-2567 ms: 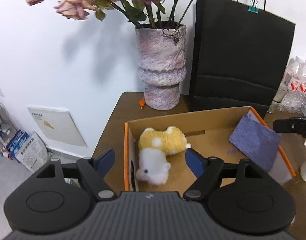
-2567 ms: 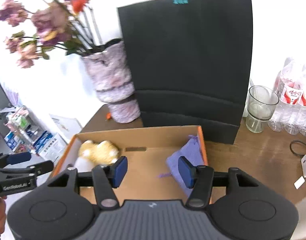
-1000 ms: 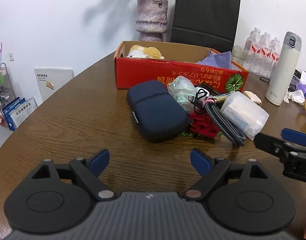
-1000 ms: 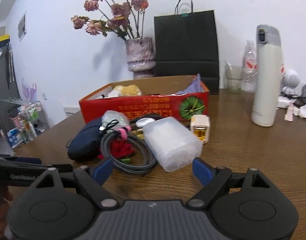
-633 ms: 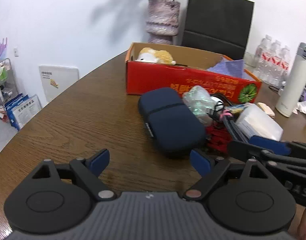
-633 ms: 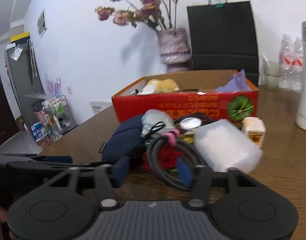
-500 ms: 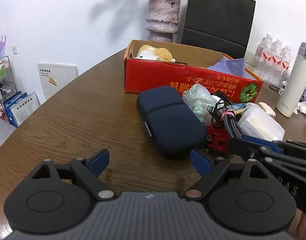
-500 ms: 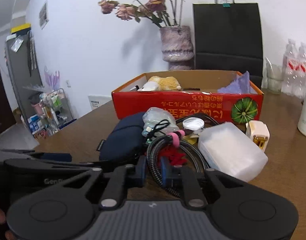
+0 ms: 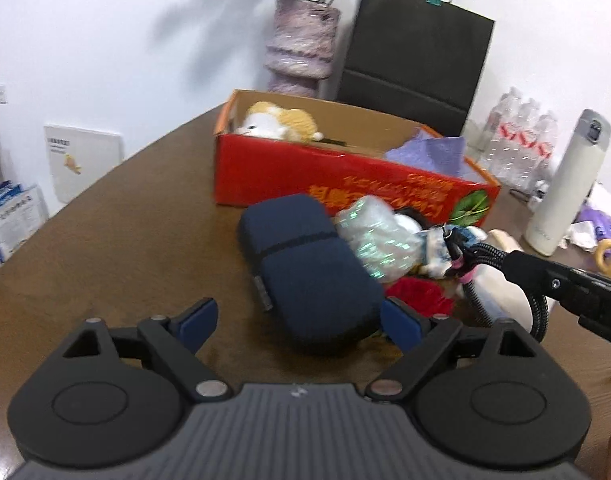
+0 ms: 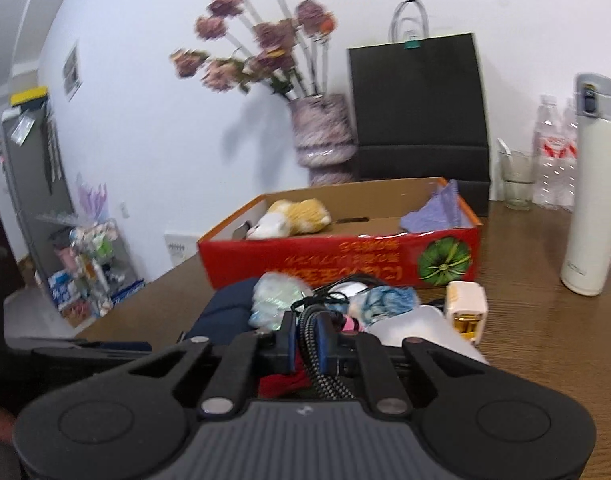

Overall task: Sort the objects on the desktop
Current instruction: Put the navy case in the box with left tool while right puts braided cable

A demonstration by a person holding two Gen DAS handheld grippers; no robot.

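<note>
In front of the red box [image 10: 341, 258], amid the clutter on the table [image 9: 105, 248], the right gripper [image 10: 307, 342] has its blue pads pinched onto the braided cable [image 10: 317, 364] — the coil with a pink tie, lying over a red cloth beside a frosted plastic case. The left gripper [image 9: 297, 322] is spread wide, its pads flanking the near end of the navy pouch [image 9: 305, 268] without touching it. The step in hand looks like picking the cable out for the box (already holding a plush toy [image 10: 293, 216] and a purple cloth). Next, I judge, comes a slow lift — the cable may snag its neighbours.
</note>
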